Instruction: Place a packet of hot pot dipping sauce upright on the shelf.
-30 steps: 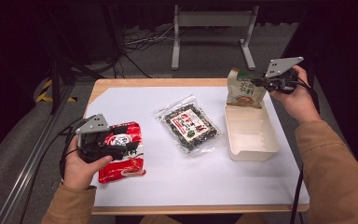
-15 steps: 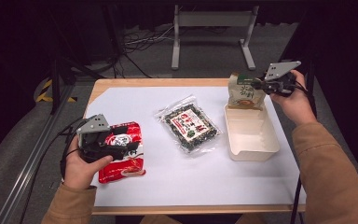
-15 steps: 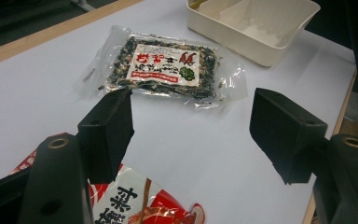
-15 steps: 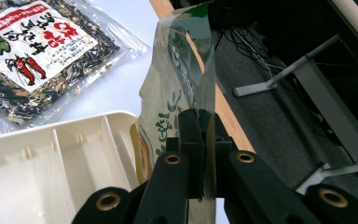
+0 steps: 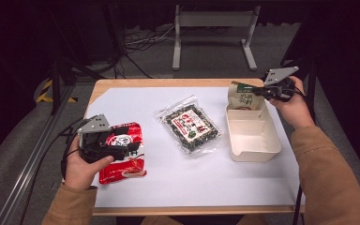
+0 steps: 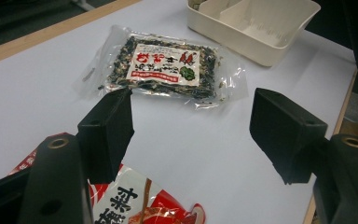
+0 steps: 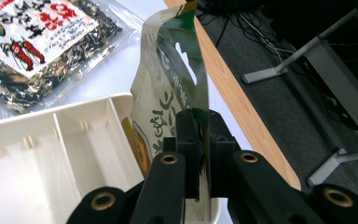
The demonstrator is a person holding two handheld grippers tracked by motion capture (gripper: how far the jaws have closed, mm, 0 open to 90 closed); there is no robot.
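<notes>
Between right tongs (image 7: 199, 154), green pouch (image 7: 172, 88), writing unreadable

A light wooden table (image 5: 168, 83) carries a large white paper sheet (image 5: 178, 178) that covers nearly all of its top, leaving a bare wood strip along the far edge. On the sheet, near the left edge, lies a flat red foil packet (image 5: 122, 161). A clear plastic bag of dark dried flakes with a white and red label (image 5: 190, 127) lies at the middle. A cream rectangular plastic tray with compartments (image 5: 253, 152) sits near the right edge.
</notes>
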